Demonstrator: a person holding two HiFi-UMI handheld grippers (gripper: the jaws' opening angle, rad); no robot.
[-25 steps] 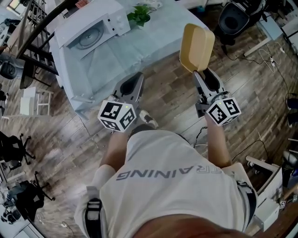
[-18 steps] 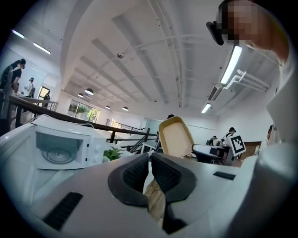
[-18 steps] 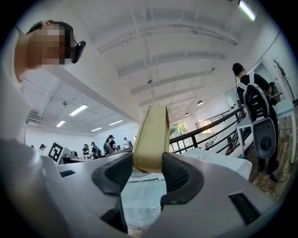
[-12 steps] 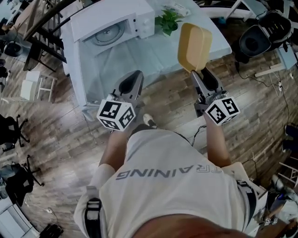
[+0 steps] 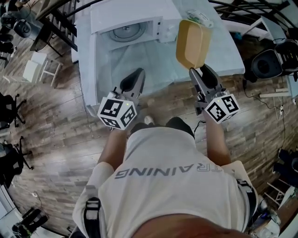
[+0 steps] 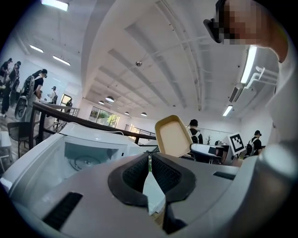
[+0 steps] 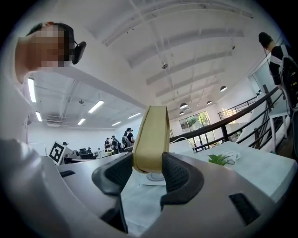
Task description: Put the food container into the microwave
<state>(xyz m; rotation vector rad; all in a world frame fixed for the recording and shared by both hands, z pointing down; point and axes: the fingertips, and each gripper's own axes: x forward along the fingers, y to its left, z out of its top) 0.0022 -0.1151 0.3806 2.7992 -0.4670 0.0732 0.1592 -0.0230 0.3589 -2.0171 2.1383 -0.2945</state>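
I have the right gripper (image 5: pixel 199 73) clamped on the tan rectangular plastic food container (image 5: pixel 192 42). In the right gripper view its jaws (image 7: pixel 148 168) press both sides of the container's (image 7: pixel 151 132) lower edge, and the container stands on end above them. In the head view the container is in the upper middle-right of the frame. It is held in the air above the pale cloth-covered desk (image 5: pixel 153 60) and is not inside the oven.

The white microwave oven (image 5: pixel 135 11) sits on the desk at the top centre of the head view, just left of the container. Its cavity opens towards me and the round turntable (image 5: pixel 125 32) is visible inside.

The left gripper (image 5: pixel 132 85) hangs at the near edge of the desk, in the middle-left of the frame. In the left gripper view its jaws (image 6: pixel 150 160) are drawn together to a thin slit with nothing between them. Past them the microwave (image 6: pixel 79 151) fills the left of that frame, and the container (image 6: pixel 173 135) rises at centre.

In the right gripper view, a small green plant (image 7: pixel 217 159) stands on the desk at lower right. Wood-plank floor (image 5: pixel 60 121) surrounds the desk.
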